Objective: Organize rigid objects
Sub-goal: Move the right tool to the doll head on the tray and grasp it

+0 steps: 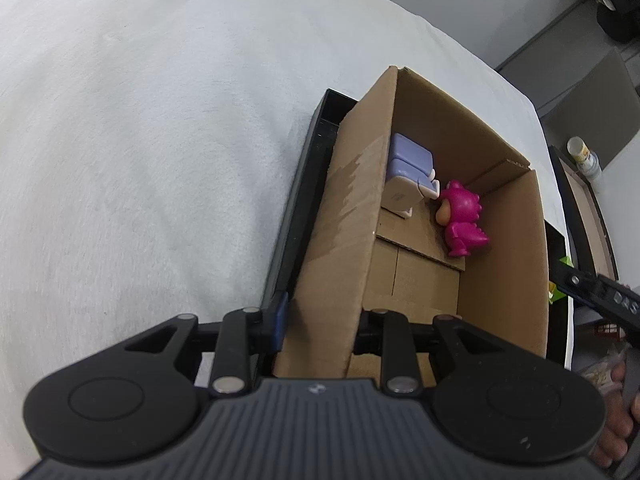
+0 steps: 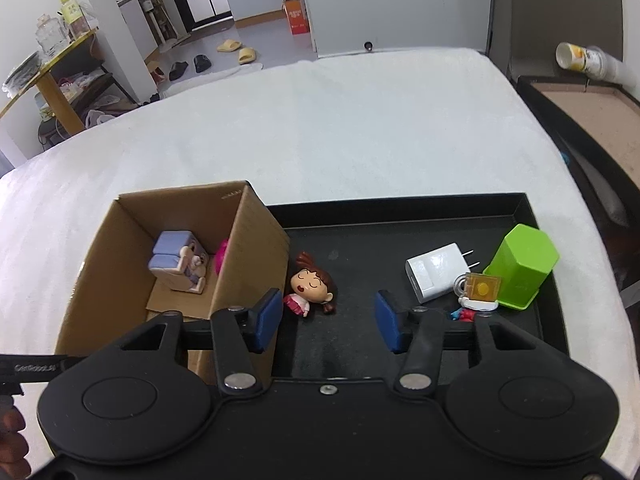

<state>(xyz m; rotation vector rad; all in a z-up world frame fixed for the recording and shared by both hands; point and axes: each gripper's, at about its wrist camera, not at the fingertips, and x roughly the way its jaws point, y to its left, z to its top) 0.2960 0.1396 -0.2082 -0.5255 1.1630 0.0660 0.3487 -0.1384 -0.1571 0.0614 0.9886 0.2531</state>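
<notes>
Beside the cardboard box (image 2: pixel 248 240), on the black tray (image 2: pixel 400 204), the right gripper (image 2: pixel 326 318) hangs spread above the doll (image 2: pixel 310 286); the left gripper (image 1: pixel 320 320) pinches the box's wall.

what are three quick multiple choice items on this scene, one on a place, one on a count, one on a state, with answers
1. Where does the girl doll lie?
A. in the cardboard box
B. on the black tray
C. on the white cloth

2. How many toys are in the box?
A. none
B. two
C. five

3. The left hand-held gripper is:
A. shut on the box wall
B. open above the tray
C. holding the doll

Answers: 1 B, she lies on the tray beside the box. 2 B, a purple toy and a pink figure. 3 A, its fingers straddle the box wall.
</notes>
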